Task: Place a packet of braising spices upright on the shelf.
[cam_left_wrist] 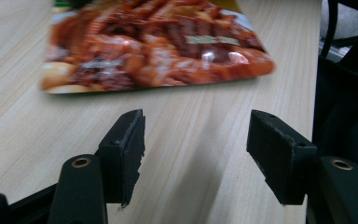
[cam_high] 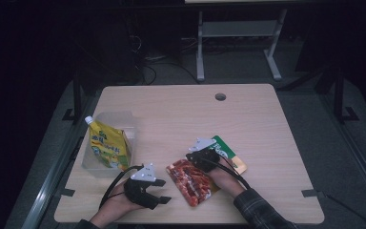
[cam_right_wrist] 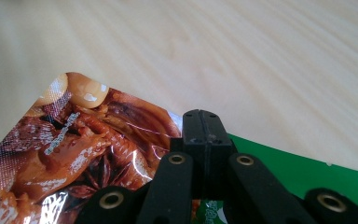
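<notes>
A red packet (cam_high: 190, 182) printed with braised meat lies near the table's front edge, partly on top of a green and yellow packet (cam_high: 229, 151). My right gripper (cam_high: 195, 160) is shut on the red packet's (cam_right_wrist: 74, 154) far edge, just beside the green packet (cam_right_wrist: 298, 172); its jaws (cam_right_wrist: 202, 126) are pressed together there. In the left gripper view the red packet (cam_left_wrist: 158, 46) looks slightly raised, with a shadow under it. My left gripper (cam_high: 164, 191) rests open on the table to the packet's left, with only bare wood between its jaws (cam_left_wrist: 196, 140).
A clear plastic container (cam_high: 119, 121) stands at the table's left edge with a yellow spouted pouch (cam_high: 107, 145) leaning in it. The wooden table (cam_high: 181, 114) has a round cable hole (cam_high: 220, 97) near its far edge. Dark floor and a desk frame lie beyond.
</notes>
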`<state>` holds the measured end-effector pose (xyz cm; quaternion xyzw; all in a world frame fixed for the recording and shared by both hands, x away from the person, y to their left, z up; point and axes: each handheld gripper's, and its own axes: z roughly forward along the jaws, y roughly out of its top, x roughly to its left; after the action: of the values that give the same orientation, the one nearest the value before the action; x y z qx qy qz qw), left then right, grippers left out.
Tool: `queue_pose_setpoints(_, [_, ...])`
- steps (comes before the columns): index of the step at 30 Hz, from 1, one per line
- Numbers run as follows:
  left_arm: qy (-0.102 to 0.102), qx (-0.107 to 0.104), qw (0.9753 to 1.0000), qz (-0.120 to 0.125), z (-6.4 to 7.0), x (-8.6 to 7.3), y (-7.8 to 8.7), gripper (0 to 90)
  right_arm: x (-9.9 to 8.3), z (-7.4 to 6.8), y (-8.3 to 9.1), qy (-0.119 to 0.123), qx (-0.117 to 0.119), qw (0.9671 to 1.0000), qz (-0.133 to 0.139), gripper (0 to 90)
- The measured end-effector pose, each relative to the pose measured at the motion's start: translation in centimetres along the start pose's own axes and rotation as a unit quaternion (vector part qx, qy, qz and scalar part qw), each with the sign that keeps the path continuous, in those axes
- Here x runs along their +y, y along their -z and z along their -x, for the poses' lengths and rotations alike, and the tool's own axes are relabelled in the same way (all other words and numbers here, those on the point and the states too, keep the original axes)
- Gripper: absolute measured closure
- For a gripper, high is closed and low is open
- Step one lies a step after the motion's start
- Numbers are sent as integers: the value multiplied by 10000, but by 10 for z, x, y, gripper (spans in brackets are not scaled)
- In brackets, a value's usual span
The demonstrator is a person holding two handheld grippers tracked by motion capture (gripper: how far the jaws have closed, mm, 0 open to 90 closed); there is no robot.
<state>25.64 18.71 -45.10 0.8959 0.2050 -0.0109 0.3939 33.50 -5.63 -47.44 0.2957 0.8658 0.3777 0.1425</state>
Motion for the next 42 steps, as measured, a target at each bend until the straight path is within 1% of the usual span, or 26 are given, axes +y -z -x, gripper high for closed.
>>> queue_pose_setpoints(4, [-1,35,10000,31,0,2,0,364,-7,-5,9,-9,29,10000,-21,898])
queue_pose_setpoints(6, [30,68,10000,34,0,4,-1,364,-8,-4,11,-17,7,10000,-3,823])
queue_pose_setpoints(8, [59,137,9999,68,1,7,-2,363,-7,0,15,-130,71,9999,57,709])
queue_pose_setpoints(9, [41,178,9998,74,1,9,-3,364,-5,3,21,-253,119,9996,74,660])
queue_pose_setpoints(10, [61,218,9997,100,0,11,-3,363,-4,6,26,-350,169,9992,103,584])
queue_pose_setpoints(11, [97,256,9995,148,0,14,-5,360,-4,9,30,-460,215,9986,121,534])
queue_pose_setpoints(12, [118,305,9993,194,-1,19,-7,353,-4,12,36,-578,224,9980,110,511])
queue_pose_setpoints(13, [77,358,9991,191,-3,24,-9,341,-6,16,44,-677,198,9974,117,475])
queue_pose_setpoints(14, [69,410,9990,175,-4,27,-11,323,-9,17,49,-707,166,9973,111,438])
queue_pose_setpoints(16, [125,481,9985,226,-8,38,-18,276,-15,20,61,-646,3,9978,132,407])
queue_pose_setpoints(19, [164,470,9986,184,-15,53,-33,237,-26,25,79,-763,-38,9969,188,335])
queue_pose_setpoints(20, [146,474,9986,159,-17,57,-39,229,-30,27,84,-738,-66,9970,205,309])
queue_pose_setpoints(23, [117,584,9982,64,-22,67,-52,222,-41,31,98,-717,-171,9971,211,270])
queue_pose_setpoints(25, [101,656,9978,-2,-26,72,-63,219,-48,33,107,-767,-243,9965,225,257])
queue_pose_setpoints(26, [104,653,9978,-12,-27,74,-68,219,-51,35,111,-780,-263,9963,241,246])
queue_pose_setpoints(28, [74,631,9979,-159,-31,77,-76,217,-57,36,117,-812,-312,9959,253,239])
queue_pose_setpoints(30, [20,675,9973,-274,-33,79,-84,209,-64,36,123,-836,-386,9954,248,222])
queue_pose_setpoints(31, [118,627,9977,-224,-34,79,-88,212,-66,36,126,-844,-414,9952,255,220])
queue_pose_setpoints(32, [54,591,9977,-321,-37,80,-89,223,-69,36,128,-817,-440,9954,242,217])
queue_pose_setpoints(33, [70,584,9977,-346,-38,80,-91,226,-71,35,130,-863,-455,9949,248,213])
queue_pose_setpoints(34, [184,579,9979,-233,-39,80,-93,219,-73,35,131,-880,-465,9947,251,213])
queue_pose_setpoints(37, [160,562,9981,-206,-38,80,-93,247,-79,37,137,-937,-508,9939,283,208])
queue_pose_setpoints(38, [38,567,9980,-275,-39,79,-92,257,-80,37,138,-943,-523,9937,289,205])
queue_pose_setpoints(39, [22,577,9979,-287,-39,79,-92,270,-81,38,140,-963,-551,9934,301,200])
queue_pose_setpoints(41, [108,664,9974,-243,-38,80,-92,338,-82,39,143,-1011,-578,9926,332,193])
queue_pose_setpoints(42, [78,676,9973,-264,-37,80,-91,400,-82,39,144,-1044,-607,9920,353,191])
